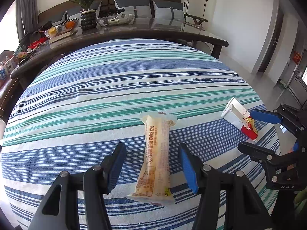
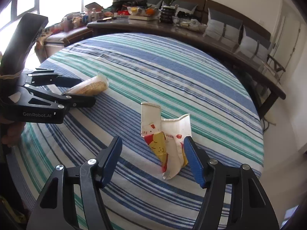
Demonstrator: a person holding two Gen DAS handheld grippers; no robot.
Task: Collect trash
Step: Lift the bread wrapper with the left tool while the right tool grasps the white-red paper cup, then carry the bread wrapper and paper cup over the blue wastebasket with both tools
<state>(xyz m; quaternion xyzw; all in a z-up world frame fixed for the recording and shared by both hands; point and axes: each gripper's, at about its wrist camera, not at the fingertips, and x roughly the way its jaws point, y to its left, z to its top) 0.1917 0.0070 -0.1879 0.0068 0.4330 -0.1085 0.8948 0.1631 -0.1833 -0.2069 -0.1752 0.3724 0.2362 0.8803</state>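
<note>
I am working over a round table under a blue, green and white striped cloth (image 1: 96, 88). On the left, my left gripper (image 1: 151, 169) is pointing down at the cloth with its jaws standing apart. A long pale snack wrapper (image 1: 156, 159) is lying flat between them, running away from me, and neither blue pad is touching it, so nothing is being held. In the right wrist view the same wrapper (image 2: 92, 87) is showing between that gripper's (image 2: 89, 93) fingers.

Further right, near the table's edge, my right gripper (image 2: 152, 162) is also standing open. A crushed paper cup (image 2: 168, 134), white with red and yellow print, is lying on the cloth between its fingers. The right pad (image 2: 192, 161) is sitting just beside the cup's edge; I cannot tell whether it is touching. The left pad is well clear.

Behind the table, a dark counter (image 1: 134, 32) is carrying a potted plant (image 1: 86, 9) and bowls.
</note>
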